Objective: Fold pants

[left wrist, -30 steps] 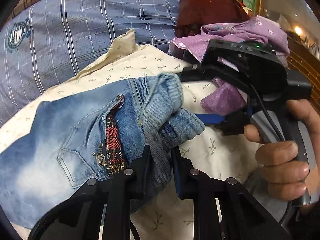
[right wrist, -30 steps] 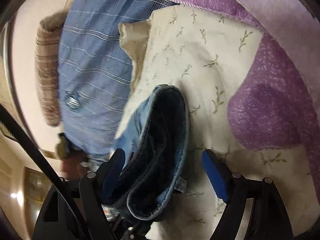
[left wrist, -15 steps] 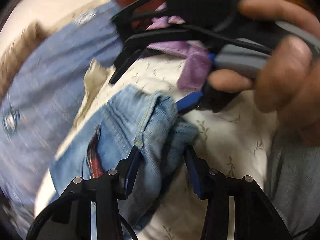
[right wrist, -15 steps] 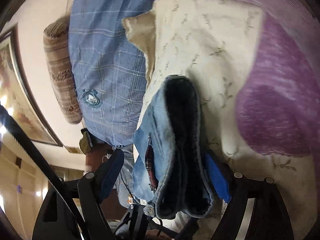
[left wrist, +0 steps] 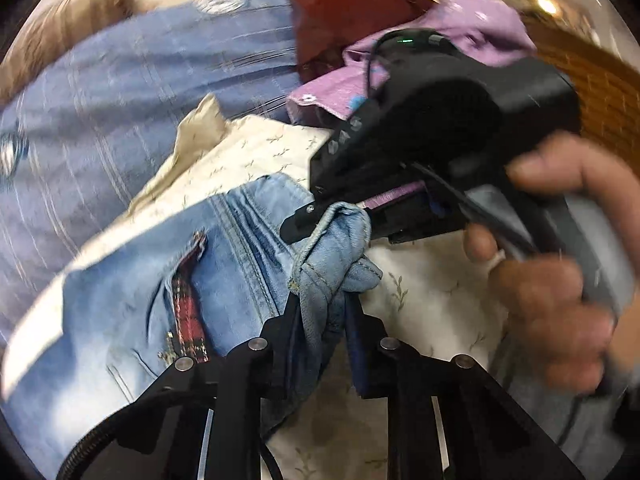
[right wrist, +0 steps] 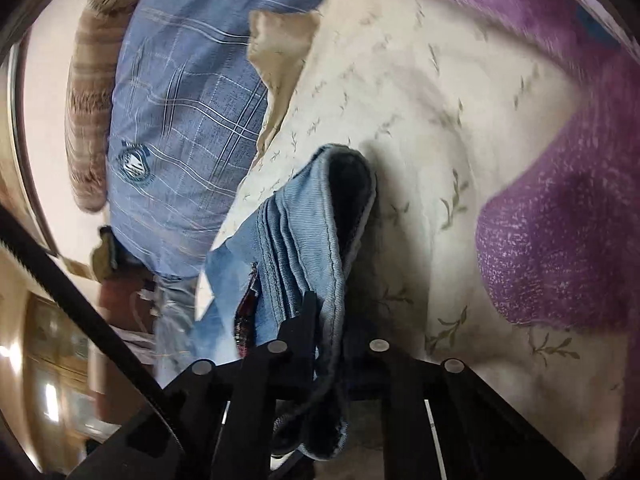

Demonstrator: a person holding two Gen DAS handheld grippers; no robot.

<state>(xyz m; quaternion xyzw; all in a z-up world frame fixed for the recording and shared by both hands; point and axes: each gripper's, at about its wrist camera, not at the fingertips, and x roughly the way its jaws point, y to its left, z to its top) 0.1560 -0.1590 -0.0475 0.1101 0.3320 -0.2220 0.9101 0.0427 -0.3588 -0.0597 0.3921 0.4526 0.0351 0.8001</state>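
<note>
Your left tongs (left wrist: 320, 316) pinched a bunched fold of the pale blue denim pants (left wrist: 132, 312); their jaws had just been closing, and the cloth filled the gap between them. The pants lay spread toward nine o'clock across the cream leaf-print sheet (left wrist: 432, 300), with a red tartan trim strip (left wrist: 188, 304) showing along a pocket slit near the middle of the left view.

At about two o'clock from your left tongs, your right tongs (left wrist: 332, 216) bit the same bunched edge of the pants a little farther along, with your right hand (left wrist: 560, 280) wrapped round the black grip at three o'clock. In the right view, your right tongs (right wrist: 328, 320) stood pressed together on the seamed hem of the pants (right wrist: 304, 232); their jaws had just been closing, and the denim ran up between them toward twelve o'clock, its dark opening facing the camera.

A blue plaid cloth (left wrist: 120, 92) covered the bed from nine to twelve o'clock, beyond the sheet. A purple garment (right wrist: 560, 248) lay at three o'clock in the right view, touching the sheet. A dark red item (left wrist: 344, 12) sat at twelve o'clock in the left view, just beside more purple cloth. The picture was blurred at its edges.
</note>
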